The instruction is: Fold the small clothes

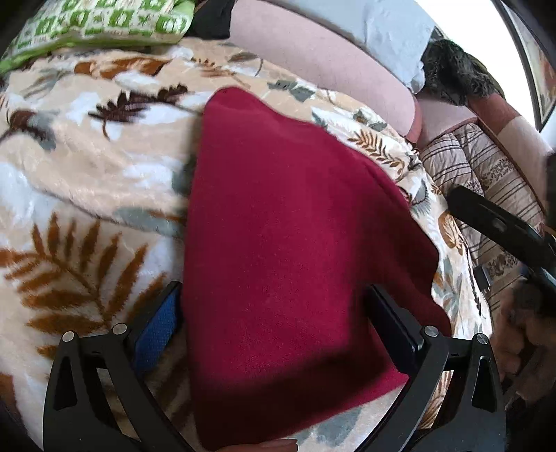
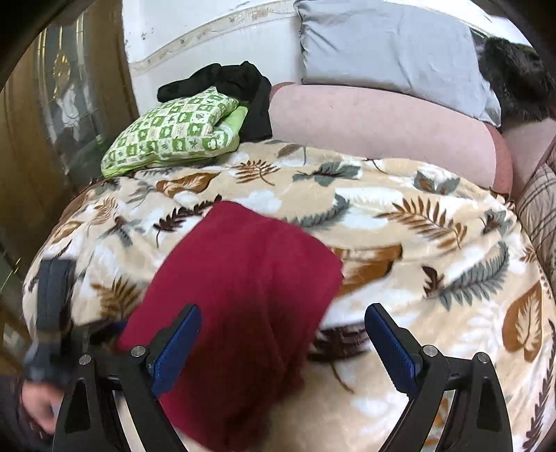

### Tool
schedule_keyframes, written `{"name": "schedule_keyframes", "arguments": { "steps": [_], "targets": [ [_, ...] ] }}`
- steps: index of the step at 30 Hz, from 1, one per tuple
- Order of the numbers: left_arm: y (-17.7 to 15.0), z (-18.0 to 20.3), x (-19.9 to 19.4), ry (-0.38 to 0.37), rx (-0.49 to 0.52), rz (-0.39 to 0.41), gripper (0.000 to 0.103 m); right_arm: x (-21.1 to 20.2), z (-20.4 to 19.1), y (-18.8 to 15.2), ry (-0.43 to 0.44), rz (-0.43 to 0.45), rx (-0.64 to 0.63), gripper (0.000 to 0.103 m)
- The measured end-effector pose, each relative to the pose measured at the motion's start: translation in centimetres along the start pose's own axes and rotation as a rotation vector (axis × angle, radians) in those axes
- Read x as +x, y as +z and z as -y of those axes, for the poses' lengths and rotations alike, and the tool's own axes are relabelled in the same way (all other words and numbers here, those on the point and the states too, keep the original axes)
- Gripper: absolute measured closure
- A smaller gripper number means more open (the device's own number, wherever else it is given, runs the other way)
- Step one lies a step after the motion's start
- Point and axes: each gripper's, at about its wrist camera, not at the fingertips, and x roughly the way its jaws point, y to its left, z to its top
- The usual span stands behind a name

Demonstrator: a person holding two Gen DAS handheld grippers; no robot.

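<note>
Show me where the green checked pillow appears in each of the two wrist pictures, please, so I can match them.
Left wrist view: the green checked pillow is at the top left corner, cut by the picture edge.
Right wrist view: the green checked pillow lies upper left of centre, on the far edge of the leaf-print blanket.
Shared landmark: the dark red cloth lies on the blanket in both views, nearer the camera than the pillow.

My dark red fleece garment [image 2: 239, 278] lies folded flat, a long slanted shape, on the leaf-patterned blanket [image 2: 417, 222] before me.
</note>
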Motion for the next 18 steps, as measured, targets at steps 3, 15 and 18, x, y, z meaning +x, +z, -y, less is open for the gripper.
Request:
{"name": "schedule_keyframes", "arguments": {
  "steps": [3, 15, 18],
  "targets": [
    [1.3, -0.2, -0.6, -0.002, 0.032, 0.012, 0.001, 3.5, 1.6, -0.4, 0.106, -0.093, 0.192, 0.009],
    [1.6, -2.3, 1.3, -0.149, -0.147, -0.102, 0.011, 8.1, 6.3, -6.0, 0.537, -0.108, 0.513, 0.054],
    [2.0, -1.6, 0.3, -0.077, -0.121, -0.082, 0.031, 6.8, 5.5, -6.0, 0.518, -0.069, 0.453, 0.061]
  ]
}}
